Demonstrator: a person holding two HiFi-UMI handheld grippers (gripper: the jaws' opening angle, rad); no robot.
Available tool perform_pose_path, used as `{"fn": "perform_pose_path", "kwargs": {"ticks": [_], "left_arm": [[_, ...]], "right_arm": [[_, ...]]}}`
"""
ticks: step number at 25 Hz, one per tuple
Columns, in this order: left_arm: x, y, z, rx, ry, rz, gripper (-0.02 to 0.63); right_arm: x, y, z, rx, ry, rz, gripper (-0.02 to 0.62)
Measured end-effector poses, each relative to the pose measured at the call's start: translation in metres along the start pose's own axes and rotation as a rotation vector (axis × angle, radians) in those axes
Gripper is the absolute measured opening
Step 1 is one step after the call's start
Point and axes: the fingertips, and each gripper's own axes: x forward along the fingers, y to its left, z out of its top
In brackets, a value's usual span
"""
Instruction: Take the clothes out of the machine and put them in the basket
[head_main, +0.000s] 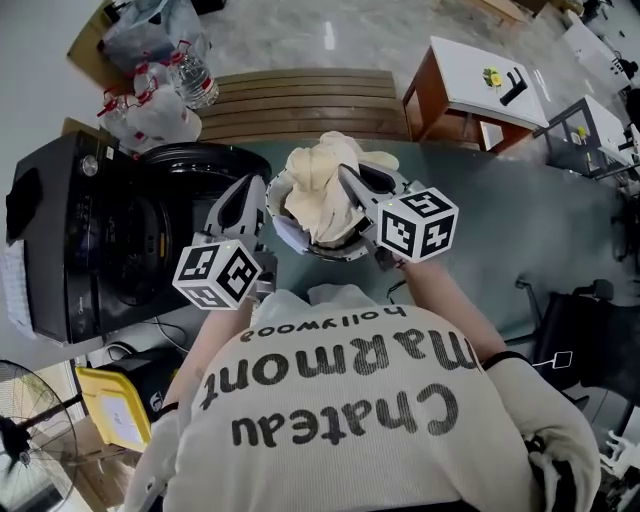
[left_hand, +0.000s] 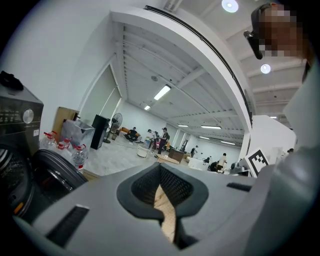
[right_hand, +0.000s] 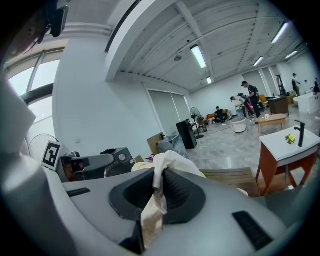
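A bundle of cream clothes (head_main: 322, 185) hangs over a round light basket (head_main: 288, 236) in the middle of the head view, and both grippers hold it. On the bundle's left side, my left gripper (head_main: 258, 198) is shut on a cream fold (left_hand: 166, 212) that shows between its pads (left_hand: 145, 192). My right gripper (head_main: 348, 180) is shut on the right side, where cloth (right_hand: 172, 162) bunches out above its jaws. The black washing machine (head_main: 90, 230) stands at the left with its round door (head_main: 205, 160) open. Its drum is too dark to see into.
A wooden slatted bench (head_main: 300, 100) runs behind the basket, with water bottles (head_main: 195, 75) and a plastic bag at its left end. A white table (head_main: 480, 80) with red-brown legs stands at the right back. A fan (head_main: 30, 440) and a yellow container (head_main: 115, 405) are at lower left.
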Motion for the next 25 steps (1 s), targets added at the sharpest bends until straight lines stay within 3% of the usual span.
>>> {"fn": "perform_pose_path", "kwargs": {"ticks": [10,25], "left_arm": [[0.015,0.039,-0.031,-0.035,0.121,-0.022,0.008],[0.08,0.108,-0.003,0.061,0.223,-0.258,0.008]], "right_arm": [[0.031,-0.033,-0.052,0.099,0.095,-0.099,0.055],[0.087,-0.055,-0.056,0.222,0.032,-0.355,0.055]]}}
